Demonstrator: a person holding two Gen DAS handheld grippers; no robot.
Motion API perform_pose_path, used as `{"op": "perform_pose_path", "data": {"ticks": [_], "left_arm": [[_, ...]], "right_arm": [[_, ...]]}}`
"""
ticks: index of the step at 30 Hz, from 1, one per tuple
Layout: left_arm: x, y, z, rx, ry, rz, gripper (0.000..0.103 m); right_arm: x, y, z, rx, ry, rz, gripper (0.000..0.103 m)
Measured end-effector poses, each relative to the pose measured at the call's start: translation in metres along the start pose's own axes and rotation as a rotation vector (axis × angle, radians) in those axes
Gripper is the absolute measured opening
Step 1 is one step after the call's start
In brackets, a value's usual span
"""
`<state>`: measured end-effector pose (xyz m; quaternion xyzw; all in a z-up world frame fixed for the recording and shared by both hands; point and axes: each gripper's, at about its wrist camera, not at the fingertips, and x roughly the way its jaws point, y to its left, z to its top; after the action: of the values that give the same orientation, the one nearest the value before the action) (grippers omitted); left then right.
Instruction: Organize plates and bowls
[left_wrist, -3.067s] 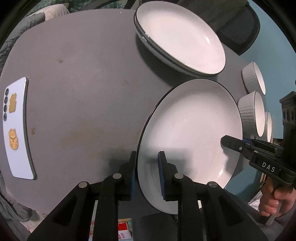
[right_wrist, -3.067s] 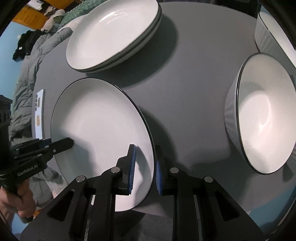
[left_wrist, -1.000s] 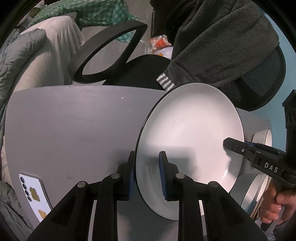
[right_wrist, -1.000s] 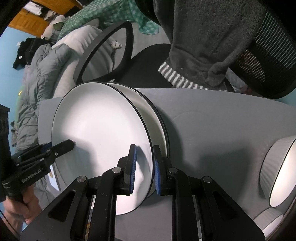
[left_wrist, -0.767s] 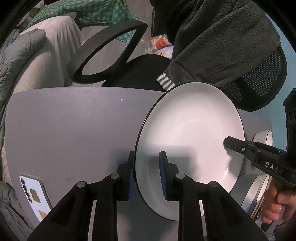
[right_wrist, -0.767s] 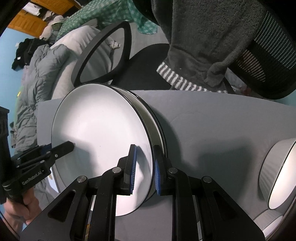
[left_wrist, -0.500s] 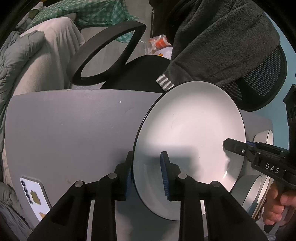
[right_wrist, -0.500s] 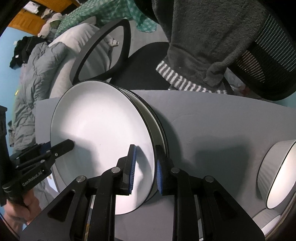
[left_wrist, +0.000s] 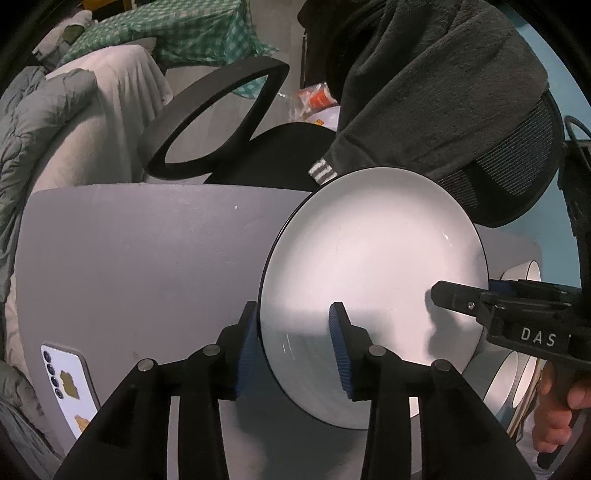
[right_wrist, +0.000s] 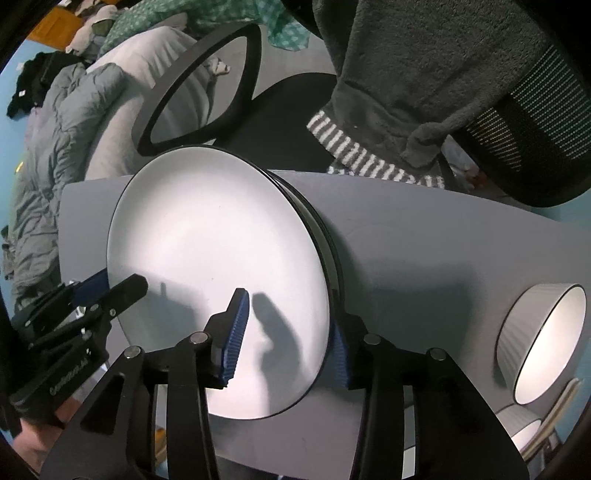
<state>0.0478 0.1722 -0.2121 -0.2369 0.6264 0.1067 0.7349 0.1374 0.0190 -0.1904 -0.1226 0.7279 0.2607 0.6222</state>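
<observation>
A white plate (left_wrist: 373, 266) with a black rim lies on top of a stack of like plates (right_wrist: 328, 236) at the far edge of the grey table (left_wrist: 147, 258). My left gripper (left_wrist: 295, 347) straddles the plate's left rim and its jaws are opening, the pads no longer pressing. My right gripper (right_wrist: 288, 343) straddles the right rim, also opening, with one pad hovering over the plate and casting a shadow on it. Each gripper shows in the other's view: the right gripper (left_wrist: 465, 291) and the left gripper (right_wrist: 114, 282).
White ribbed bowls (right_wrist: 543, 339) stand to the right of the stack, with another bowl (right_wrist: 517, 432) nearer. A white phone (left_wrist: 66, 380) lies at the table's left. An office chair (left_wrist: 214, 122) with a dark garment (left_wrist: 424, 92) over it stands just behind the table edge.
The plate was carried across the table and now rests on the stack. Both grippers' jaws have spread away from its rim over the last second.
</observation>
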Motion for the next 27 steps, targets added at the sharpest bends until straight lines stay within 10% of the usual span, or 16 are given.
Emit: {"op": "perform_pose_path", "data": {"ticks": [13, 27], "left_arm": [[-0.027, -0.010, -0.016, 0.021, -0.059, -0.034, 0.039], [-0.093, -0.031, -0.064, 0.067, -0.218, -0.087, 0.041]], "right_arm": [[-0.012, 0.000, -0.009, 0.027, -0.027, -0.072, 0.056], [-0.078, 0.023, -0.061, -0.091, -0.244, -0.256, 0.059]]}}
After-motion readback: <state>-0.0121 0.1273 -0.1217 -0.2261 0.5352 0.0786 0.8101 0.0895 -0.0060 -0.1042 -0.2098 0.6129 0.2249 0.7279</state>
